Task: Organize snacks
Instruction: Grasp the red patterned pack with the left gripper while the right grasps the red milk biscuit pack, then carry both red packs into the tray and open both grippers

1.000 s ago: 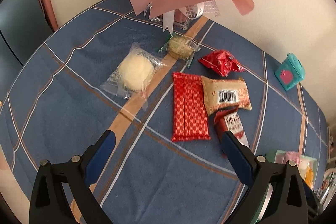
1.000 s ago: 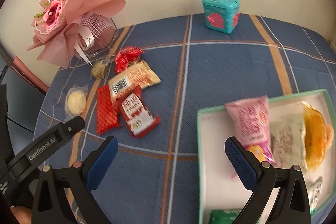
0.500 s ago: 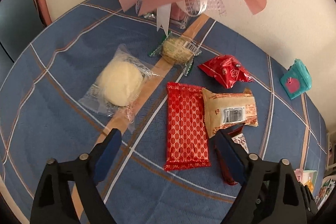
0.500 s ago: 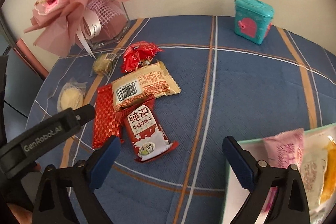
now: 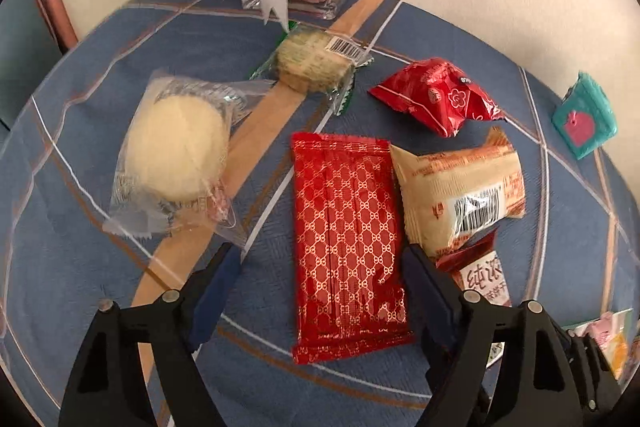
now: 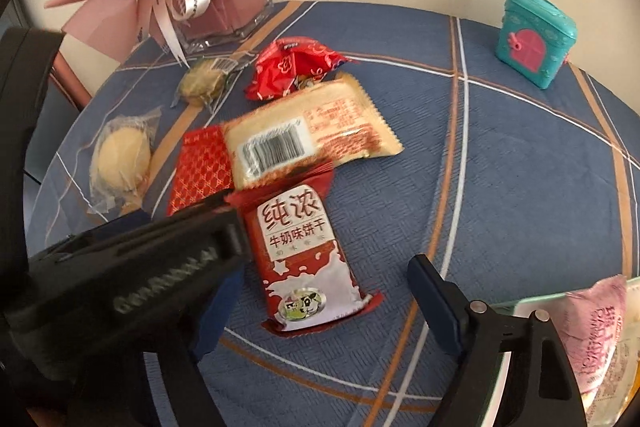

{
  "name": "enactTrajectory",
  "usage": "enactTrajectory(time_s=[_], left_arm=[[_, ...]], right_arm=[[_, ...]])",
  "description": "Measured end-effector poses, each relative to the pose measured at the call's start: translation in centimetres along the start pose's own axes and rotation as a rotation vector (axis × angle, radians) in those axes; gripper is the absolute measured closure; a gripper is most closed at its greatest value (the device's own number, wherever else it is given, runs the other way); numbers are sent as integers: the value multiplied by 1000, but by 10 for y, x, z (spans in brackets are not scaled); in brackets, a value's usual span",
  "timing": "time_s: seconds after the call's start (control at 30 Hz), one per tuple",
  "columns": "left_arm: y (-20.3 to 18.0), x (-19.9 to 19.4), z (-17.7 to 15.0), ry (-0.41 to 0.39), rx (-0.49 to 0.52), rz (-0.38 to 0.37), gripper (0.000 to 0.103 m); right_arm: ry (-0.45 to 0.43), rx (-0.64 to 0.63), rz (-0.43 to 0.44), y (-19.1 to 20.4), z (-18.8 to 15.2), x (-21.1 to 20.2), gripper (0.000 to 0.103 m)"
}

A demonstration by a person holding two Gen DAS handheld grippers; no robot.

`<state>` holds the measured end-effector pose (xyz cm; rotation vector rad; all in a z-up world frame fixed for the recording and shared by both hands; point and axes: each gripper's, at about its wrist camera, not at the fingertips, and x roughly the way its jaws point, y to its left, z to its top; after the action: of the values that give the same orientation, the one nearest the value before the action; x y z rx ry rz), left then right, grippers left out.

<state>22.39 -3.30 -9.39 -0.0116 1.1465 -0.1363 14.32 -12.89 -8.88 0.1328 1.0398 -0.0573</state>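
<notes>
Both tongs stand apart and have just been narrowing: our left gripper (image 5: 320,267) straddles the patterned red packet (image 5: 347,243) without its pads touching it, and our right gripper (image 6: 324,287) straddles the milk biscuit packet (image 6: 304,255), also untouched; nothing is clamped yet.

We judge the step in hand to be a double pick, one snack per tong. The patterned red packet lies flat near the middle of the table (image 5: 80,267), its long side just beside the beige barcode packet (image 5: 460,187); the milk biscuit packet lies next to it, its top end tucked under that same beige packet. To do this well we lower each tong until the pads reach the cloth on either side of the wrapper, then close across the short width; we keep the left tong's inner pad out of the seam with the beige packet, and we draw the milk biscuit packet out toward us before lifting, so the beige one is not dragged along.

Further out lie the crumpled red pouch (image 5: 436,95), the green-wrapped cake (image 5: 316,63) and the pale round cake (image 5: 176,147) toward the left edge; the tray (image 6: 520,303), already holding a pink packet (image 6: 596,331), sits at the right edge.
</notes>
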Motion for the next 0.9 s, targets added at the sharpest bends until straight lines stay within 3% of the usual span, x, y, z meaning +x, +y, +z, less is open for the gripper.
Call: enactTrajectory(time_s=[0.1,0.17,0.23,0.33,0.53,0.9], left_arm=[[-2,-2,-3,-7,2,5,19],[-4,-3,-4,-11,16,18,25],[-5,-5,-3,-18,18,15,39],[-4,-9,-3,-19,12,3,50],[2,-12,-5,-8,2,-14,54],[5,-21,-20,29,-24,-41,57]], right_arm=[[-4,-22,-18,3,0,1,19],[-7,-32,-26,5,0,1,24],[-10,-34,-37,5,0,0,29],[-10,-39,-32,6,1,-2,41],[1,-58,-44,7,-1,-4,60],[41,-73,-48,5,-15,-15,60]])
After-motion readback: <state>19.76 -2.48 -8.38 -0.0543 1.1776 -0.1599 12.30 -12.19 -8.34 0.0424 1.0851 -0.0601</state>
